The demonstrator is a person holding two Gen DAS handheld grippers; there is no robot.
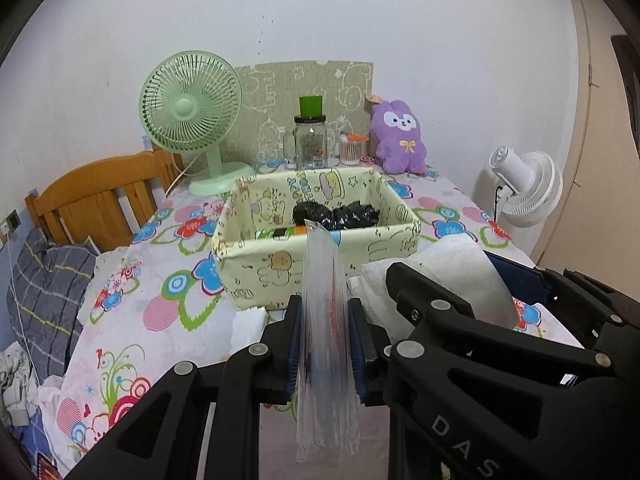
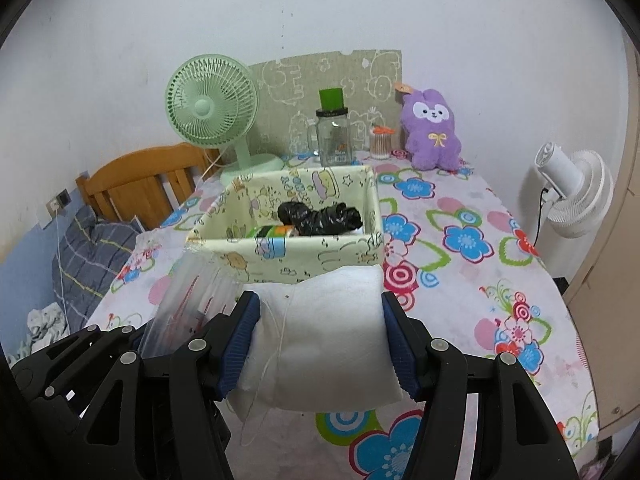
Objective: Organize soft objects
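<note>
My left gripper [image 1: 325,340] is shut on a clear plastic bag [image 1: 324,320] that stands on edge between its blue pads, just in front of the pale yellow cartoon-print fabric box [image 1: 280,268]. My right gripper [image 2: 320,340] is shut on a white folded cloth [image 2: 324,344], held above the table before the same box [image 2: 320,256]. The box holds black crumpled bags [image 2: 320,218] and a green-orange packet [image 2: 272,232]. The plastic bag also shows at the left of the right wrist view [image 2: 188,300], and the white cloth at the right of the left wrist view [image 1: 452,276].
A green desk fan [image 1: 192,120], a glass jar with green lid [image 1: 312,140], a cotton-swab holder [image 1: 353,148] and a purple plush [image 1: 400,136] stand behind the box on the flowered tablecloth [image 2: 460,280]. A white fan [image 2: 576,188] stands right; a wooden bed head [image 1: 100,196] left.
</note>
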